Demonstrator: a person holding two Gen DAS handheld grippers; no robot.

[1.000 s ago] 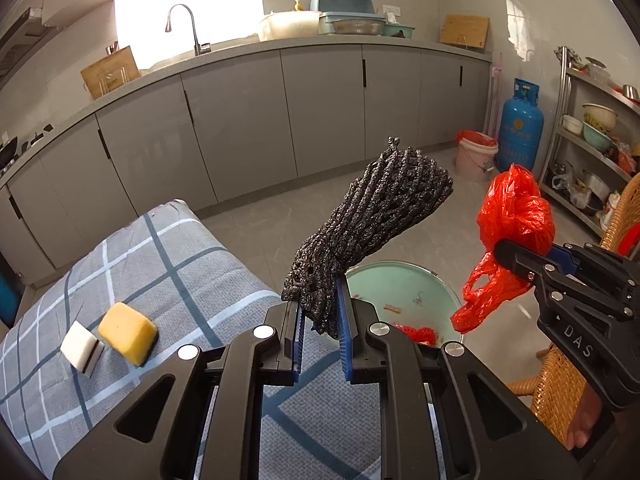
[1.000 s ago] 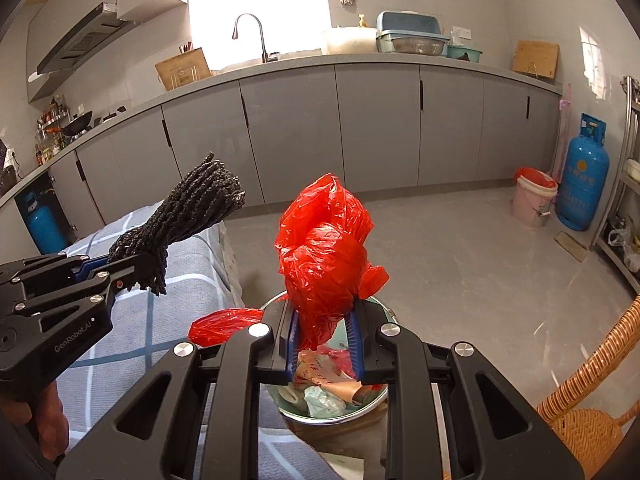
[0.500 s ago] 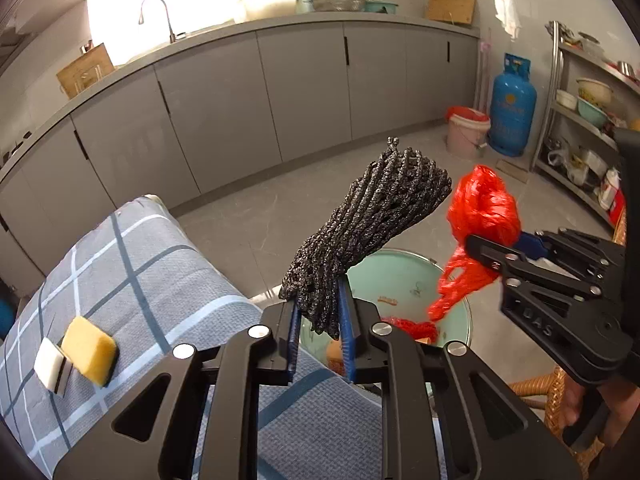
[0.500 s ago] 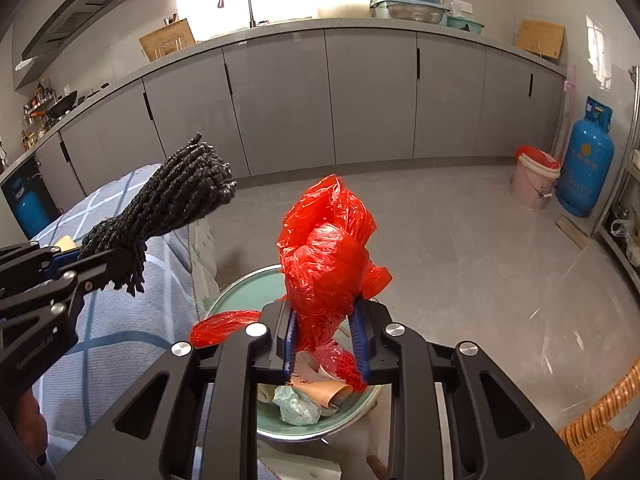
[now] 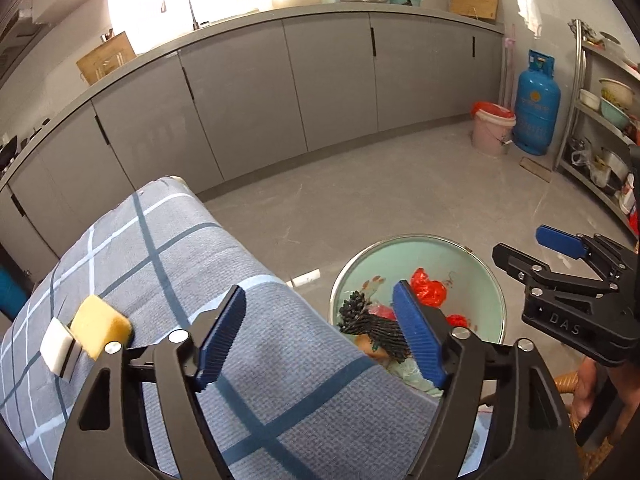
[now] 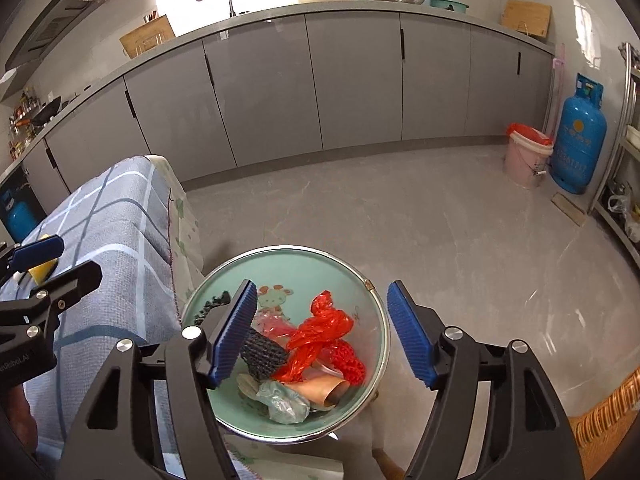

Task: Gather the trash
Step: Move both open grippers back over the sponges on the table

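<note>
A pale green basin (image 6: pixel 304 264) stands on the floor beside the table and holds trash: the black mesh net (image 6: pixel 262 354), the red plastic bag (image 6: pixel 320 330), red netting, crumpled paper and a clear wrapper. The basin (image 5: pixel 436 252) and black mesh net (image 5: pixel 372 326) also show in the left wrist view. My left gripper (image 5: pixel 320 336) is open and empty over the table edge by the basin. My right gripper (image 6: pixel 322 334) is open and empty right above the basin. The right gripper (image 5: pixel 560 256) also shows at the right of the left wrist view.
A yellow sponge (image 5: pixel 100 326) with a white block (image 5: pixel 56 346) lies on the checked blue-grey tablecloth (image 5: pixel 160 248). Grey cabinets line the back. A pink bucket (image 6: pixel 526 156) and blue gas cylinder (image 6: pixel 578 136) stand at the right. A wicker chair (image 6: pixel 604 420) is at lower right.
Both grippers have opened. The black mesh net and the red bag have dropped from the jaws into the basin. Both grippers now tilt down towards the basin.
</note>
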